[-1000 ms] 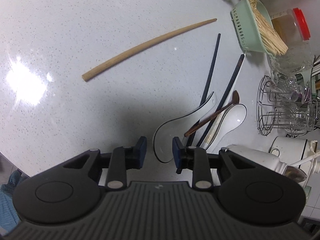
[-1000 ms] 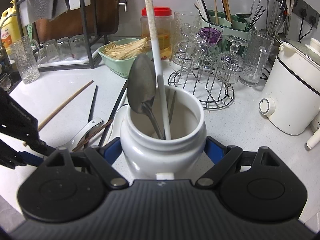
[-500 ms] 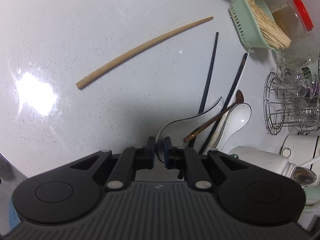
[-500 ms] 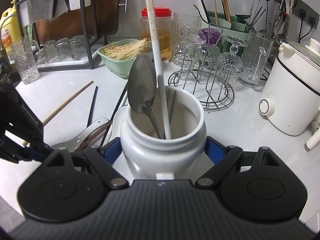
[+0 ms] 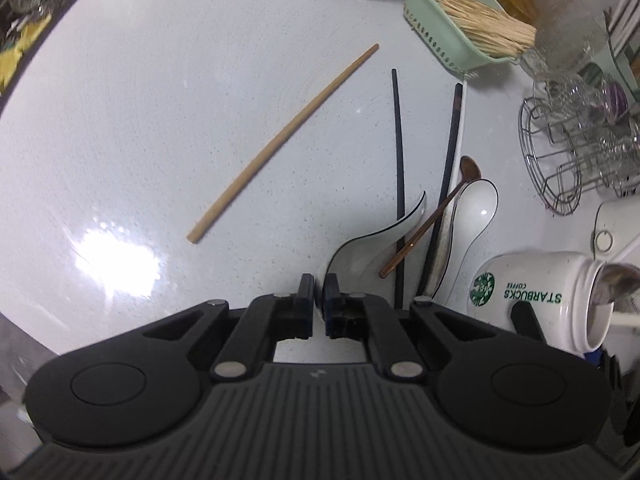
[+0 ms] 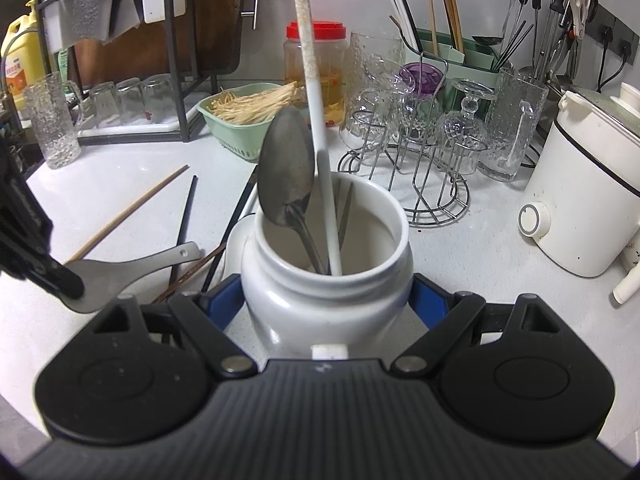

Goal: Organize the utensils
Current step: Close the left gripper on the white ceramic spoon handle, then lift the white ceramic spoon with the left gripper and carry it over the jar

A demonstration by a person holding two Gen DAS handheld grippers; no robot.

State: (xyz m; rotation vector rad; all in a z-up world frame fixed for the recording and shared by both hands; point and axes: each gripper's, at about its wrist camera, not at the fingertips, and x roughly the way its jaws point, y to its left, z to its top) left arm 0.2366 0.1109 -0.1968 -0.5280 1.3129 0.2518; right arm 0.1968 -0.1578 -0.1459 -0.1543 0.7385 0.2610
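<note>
Two tongs are at work. The left tongs (image 5: pixel 319 294) are pinched nearly closed on the bowl end of a grey rice spoon (image 6: pixel 120 274); in the right wrist view the spoon sits clamped at its broad end with the handle pointing toward the jar, and it looks lifted a little off the tabletop (image 5: pixel 160 120), though the height is hard to judge. The right tongs (image 6: pixel 326 304) are spread wide around a white jar (image 6: pixel 326 280), their blue pads against its sides, holding it steady with the mouth facing up in that view. Inside the jar stand a metal spoon (image 6: pixel 286 168) and a long white chopstick (image 6: pixel 316 120), both leaning on the rim.

Just beyond the left tongs lies the rest of the pile: two black chopsticks (image 5: pixel 398 148), a thin brown spoon (image 5: pixel 424 232) lying across them, and a white soup spoon (image 5: pixel 476 208) beside them, all touching or overlapping. A tan chopstick (image 5: pixel 288 136) lies alone, well apart to the left. Farther off are a green basket (image 5: pixel 448 40) of sticks and a wire glass rack (image 5: pixel 560 152).

The step in hand appears to be the transfer of the rice spoon into the jar. The next move likely calls for swinging the spoon over the jar mouth, handle down, and threading it past the two utensils already leaning there before the left tongs release. The spoon's free handle could snag the brown spoon on the way up.
</note>
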